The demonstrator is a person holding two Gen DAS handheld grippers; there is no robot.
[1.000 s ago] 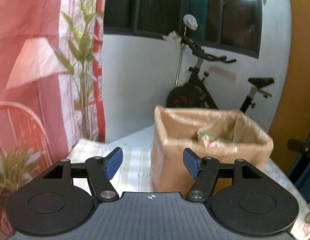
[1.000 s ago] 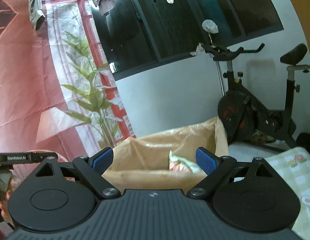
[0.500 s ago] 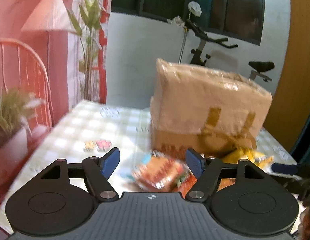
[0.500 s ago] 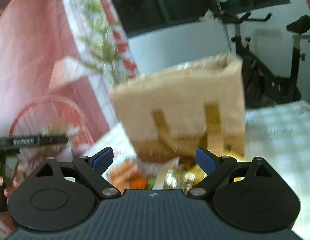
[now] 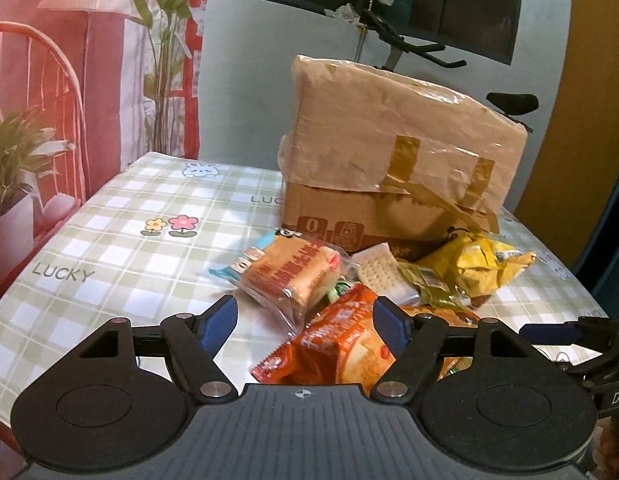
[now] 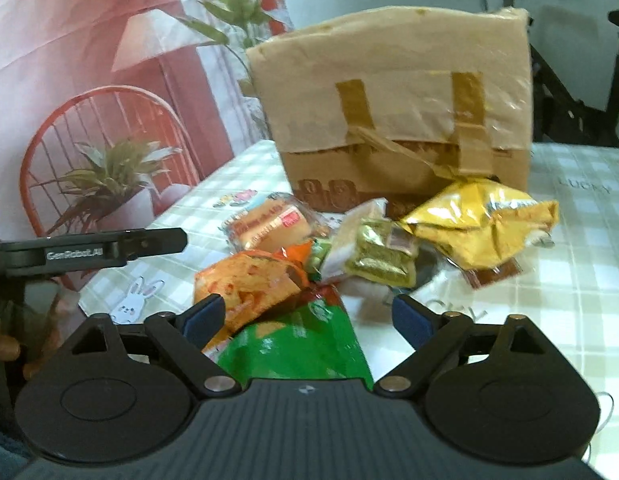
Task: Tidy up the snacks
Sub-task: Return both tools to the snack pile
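A taped cardboard box stands on the checked tablecloth. A pile of snacks lies in front of it. In the pile are a clear-wrapped orange cake packet, a cracker pack, a yellow bag, a gold-green packet, an orange-red packet and a green packet. My left gripper is open just over the orange-red packet, pads clear of it. My right gripper is opening above the green packet, not touching it.
The table carries a green-checked cloth with bare room at the left. A printed curtain with a red chair and plants hangs beyond the left edge. An exercise bike stands behind the box by the white wall.
Both grippers have come down from over the box's open top to table level in front of it. The snack pile has come into view. Both pairs of jaws stand a little wider.
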